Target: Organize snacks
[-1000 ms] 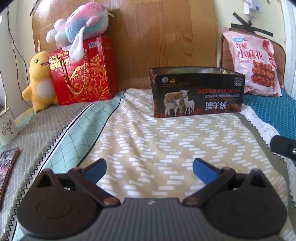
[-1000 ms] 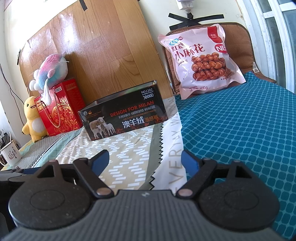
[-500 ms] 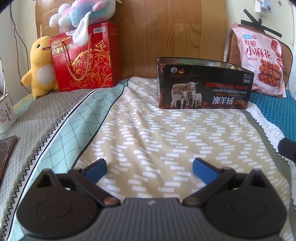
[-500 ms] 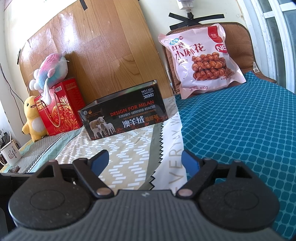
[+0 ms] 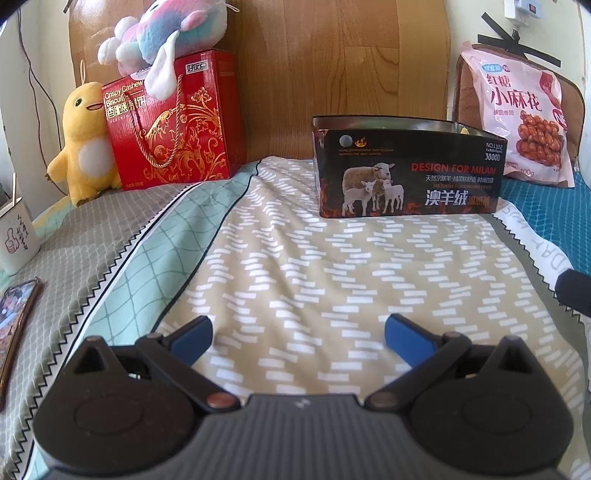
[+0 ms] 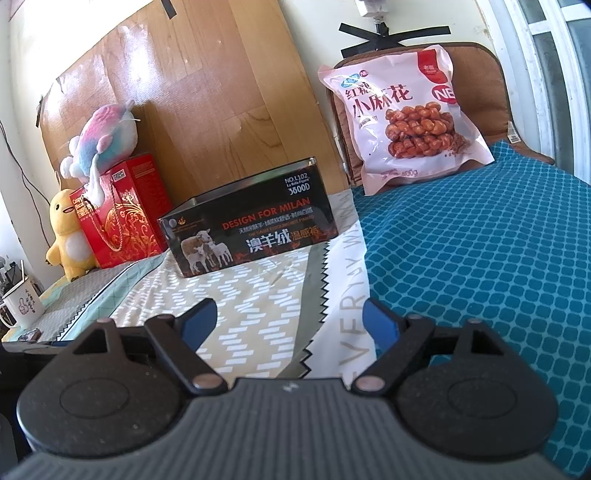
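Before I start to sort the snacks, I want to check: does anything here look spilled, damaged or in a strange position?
Nothing looks spilled or damaged. The pink snack bag leans sealed against the brown cushion, the black tin stands open-topped and level on the bed, and the red biscuit box is upright with a plush toy resting on top.

Ahead of the blue fingertips: black sheep-printed tin, pink snack bag, red gold-scrolled box, beige white-dashed bedspread.
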The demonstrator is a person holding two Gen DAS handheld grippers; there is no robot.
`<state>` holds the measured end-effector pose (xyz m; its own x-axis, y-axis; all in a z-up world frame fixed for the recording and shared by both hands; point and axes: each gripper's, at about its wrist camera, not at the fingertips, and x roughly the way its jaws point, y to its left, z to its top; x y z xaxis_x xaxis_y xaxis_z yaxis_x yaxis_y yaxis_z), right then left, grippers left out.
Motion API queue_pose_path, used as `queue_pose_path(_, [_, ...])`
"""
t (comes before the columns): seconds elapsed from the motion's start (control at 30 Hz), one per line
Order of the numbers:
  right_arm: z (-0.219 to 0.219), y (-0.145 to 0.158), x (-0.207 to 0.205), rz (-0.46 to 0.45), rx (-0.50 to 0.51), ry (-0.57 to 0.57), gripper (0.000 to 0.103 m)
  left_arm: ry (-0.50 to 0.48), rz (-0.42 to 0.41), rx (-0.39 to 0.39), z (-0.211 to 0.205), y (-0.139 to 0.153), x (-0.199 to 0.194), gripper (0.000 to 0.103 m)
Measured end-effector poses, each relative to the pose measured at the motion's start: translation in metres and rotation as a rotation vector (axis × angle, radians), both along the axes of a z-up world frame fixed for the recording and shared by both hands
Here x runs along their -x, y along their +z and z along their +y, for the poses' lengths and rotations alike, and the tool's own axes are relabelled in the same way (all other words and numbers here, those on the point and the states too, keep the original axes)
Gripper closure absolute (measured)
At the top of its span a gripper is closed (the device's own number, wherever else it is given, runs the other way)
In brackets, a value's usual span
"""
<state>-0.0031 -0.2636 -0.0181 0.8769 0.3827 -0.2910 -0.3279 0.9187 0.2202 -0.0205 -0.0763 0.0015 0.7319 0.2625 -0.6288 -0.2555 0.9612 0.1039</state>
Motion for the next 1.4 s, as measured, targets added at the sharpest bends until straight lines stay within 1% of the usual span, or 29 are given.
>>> queue_pose_path(0.27, [-0.002,0.000,0.000,-0.002,-0.005,0.012,0.015,-0.002,0.004,-0.030,-0.004,0.001,0.000,0.000])
queue_pose_path(0.53, [-0.003,0.001,0.001,-0.005,-0.013,0.020,0.015,0.008,0.017,0.005,0.000,0.006,0.003,0.000])
queue_pose_path(0.7, [-0.003,0.001,0.001,-0.006,-0.013,0.020,0.015,0.004,0.015,0.005,-0.004,0.010,0.007,0.000])
queue_pose_path(1.0, [-0.003,0.001,0.001,-0.005,-0.012,0.021,0.015,0.004,0.032,0.049,-0.001,0.013,0.010,0.000])
queue_pose_path(1.2, [-0.003,0.001,0.001,-0.006,-0.013,0.021,0.015,0.011,0.042,0.034,-0.003,0.014,0.011,0.000])
queue_pose_path(1.3, [-0.003,0.001,0.001,-0.005,-0.013,0.021,0.015,0.001,0.039,0.061,-0.002,0.015,0.012,0.000])
queue_pose_path(1.4, [-0.003,0.001,0.001,-0.006,-0.012,0.021,0.015,-0.010,0.030,0.061,-0.003,0.017,0.013,0.000])
